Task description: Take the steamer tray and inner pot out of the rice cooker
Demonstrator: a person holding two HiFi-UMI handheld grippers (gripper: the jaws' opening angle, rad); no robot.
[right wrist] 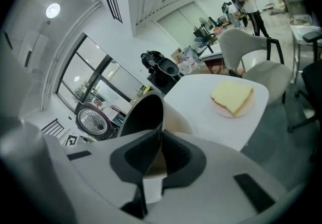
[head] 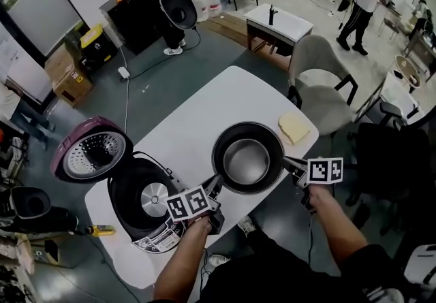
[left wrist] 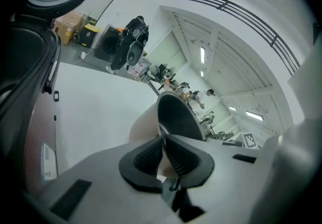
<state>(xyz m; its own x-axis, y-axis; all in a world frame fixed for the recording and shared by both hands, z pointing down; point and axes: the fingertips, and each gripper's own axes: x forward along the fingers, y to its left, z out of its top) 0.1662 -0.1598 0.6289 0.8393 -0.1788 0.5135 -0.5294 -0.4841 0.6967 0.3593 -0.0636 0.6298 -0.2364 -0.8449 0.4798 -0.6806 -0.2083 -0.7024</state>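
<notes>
The inner pot (head: pixel 248 158) is showing in the lower middle of the head view, out of the rice cooker (head: pixel 121 189) and over the white table (head: pixel 225 94), and both grippers are pinching it by the rim. Whether its base is touching the tabletop cannot be told.

The left gripper (head: pixel 216 184) is gripping the rim at the pot's lower left edge. In the left gripper view, the left gripper (left wrist: pixel 163 141) is pressing its dark ribbed pads together on the thin rim, and the pot (left wrist: pixel 177 116) is rising beyond them, dark inside and cream outside.

The right gripper (head: pixel 290 163) is gripping the opposite edge, at the pot's right. In the right gripper view, the right gripper (right wrist: pixel 160 141) is likewise clamping its pads on the rim, with the pot (right wrist: pixel 143 115) standing up behind them.

The rice cooker is standing open at the lower left of the head view, just beside the pot, its purple lid (head: pixel 92 152) lying back toward the left edge. A yellow slab (head: pixel 294 129) is resting on a pale plate (right wrist: pixel 247 107) near the table's right end, apart from the pot
</notes>
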